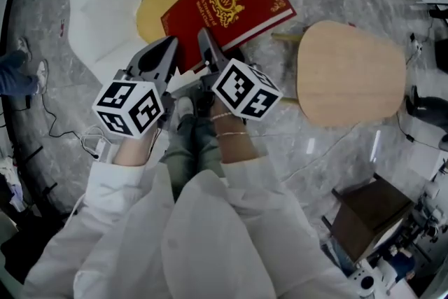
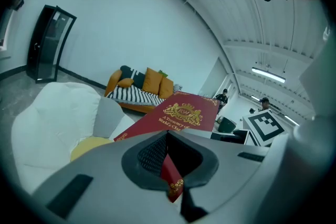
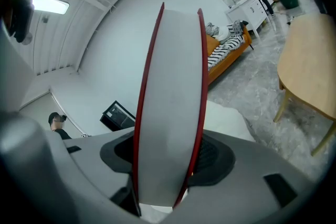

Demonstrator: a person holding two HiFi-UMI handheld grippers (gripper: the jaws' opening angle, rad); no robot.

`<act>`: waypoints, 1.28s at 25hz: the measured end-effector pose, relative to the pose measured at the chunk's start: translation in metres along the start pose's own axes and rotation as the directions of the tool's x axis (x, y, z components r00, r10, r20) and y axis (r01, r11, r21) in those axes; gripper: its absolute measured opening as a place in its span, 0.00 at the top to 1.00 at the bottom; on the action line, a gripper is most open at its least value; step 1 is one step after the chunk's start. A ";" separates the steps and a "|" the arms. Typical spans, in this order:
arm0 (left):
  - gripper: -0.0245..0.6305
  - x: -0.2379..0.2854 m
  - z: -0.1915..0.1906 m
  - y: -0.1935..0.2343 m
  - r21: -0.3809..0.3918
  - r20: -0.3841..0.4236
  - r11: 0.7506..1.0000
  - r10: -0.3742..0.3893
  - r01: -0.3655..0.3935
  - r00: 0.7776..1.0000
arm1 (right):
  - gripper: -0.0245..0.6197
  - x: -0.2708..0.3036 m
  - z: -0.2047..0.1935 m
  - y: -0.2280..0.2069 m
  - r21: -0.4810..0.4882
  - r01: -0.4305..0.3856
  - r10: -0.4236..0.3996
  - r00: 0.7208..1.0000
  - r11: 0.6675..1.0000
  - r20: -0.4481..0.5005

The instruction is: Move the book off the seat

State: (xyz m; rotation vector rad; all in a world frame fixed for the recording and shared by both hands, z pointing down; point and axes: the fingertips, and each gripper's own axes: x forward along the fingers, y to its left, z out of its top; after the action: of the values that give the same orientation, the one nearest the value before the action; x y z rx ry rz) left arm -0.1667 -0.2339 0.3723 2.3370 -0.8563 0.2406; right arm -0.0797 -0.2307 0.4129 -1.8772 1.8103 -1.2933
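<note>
A red hardback book (image 1: 227,0) with a gold crest is held tilted above the edge of the white seat (image 1: 105,17) and its yellow cushion (image 1: 155,10). My left gripper (image 1: 170,52) is shut on the book's near left corner. That red corner (image 2: 171,176) shows pinched between the jaws in the left gripper view, with the cover (image 2: 184,113) rising beyond. My right gripper (image 1: 207,45) is shut on the near edge beside it. The right gripper view shows the white page block (image 3: 170,113) between red covers, clamped by the jaws.
A light wooden stool-table (image 1: 350,70) stands to the right on the grey marbled floor. A brown box (image 1: 371,213) sits at lower right, with cables around it. A striped sofa (image 2: 139,89) with orange cushions stands far back. Another person's shoes (image 1: 31,63) are at the left edge.
</note>
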 end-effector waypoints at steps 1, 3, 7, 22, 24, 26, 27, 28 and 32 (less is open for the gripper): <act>0.95 -0.009 0.005 -0.002 0.006 0.009 1.000 -0.009 0.009 1.000 | 0.56 -0.006 -0.001 0.008 -0.002 0.000 0.000 1.000 1.000 0.011; 0.95 -0.026 0.018 -0.008 0.023 0.029 0.999 -0.031 0.031 0.999 | 0.56 -0.021 -0.003 0.025 -0.008 0.000 0.000 0.999 1.000 0.035; 0.95 -0.033 0.047 -0.036 0.082 0.056 0.992 -0.103 0.098 0.993 | 0.56 -0.049 0.025 0.043 -0.023 0.013 -0.010 0.994 1.000 0.106; 0.95 -0.034 0.054 -0.162 0.258 -0.040 0.933 -0.248 0.249 0.968 | 0.56 -0.140 0.082 0.045 -0.051 0.026 -0.015 0.977 0.998 0.211; 0.95 -0.034 0.056 -0.171 0.266 -0.039 0.927 -0.265 0.265 0.964 | 0.56 -0.150 0.087 0.042 -0.051 0.035 -0.022 0.973 0.998 0.230; 0.95 -0.034 0.058 -0.181 0.271 -0.038 0.921 -0.282 0.282 0.959 | 0.56 -0.159 0.093 0.038 -0.050 0.052 -0.038 0.968 0.997 0.250; 0.95 -0.033 0.059 -0.185 0.275 -0.041 0.916 -0.292 0.292 0.956 | 0.56 -0.165 0.096 0.035 -0.048 0.060 -0.045 0.964 0.997 0.261; 0.95 -0.032 0.058 -0.191 0.280 -0.044 0.911 -0.303 0.303 0.952 | 0.56 -0.170 0.099 0.032 -0.047 0.065 -0.050 0.961 0.997 0.273; 0.95 -0.025 0.057 -0.213 0.299 -0.067 0.888 -0.345 0.349 0.936 | 0.56 -0.189 0.112 0.022 -0.022 0.078 -0.067 0.944 0.997 0.322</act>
State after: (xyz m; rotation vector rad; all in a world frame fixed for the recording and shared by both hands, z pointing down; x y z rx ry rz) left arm -0.0537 -0.1308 0.2118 2.7254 -0.3981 0.2474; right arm 0.0128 -0.1110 0.2524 -2.0501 1.6165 -0.9138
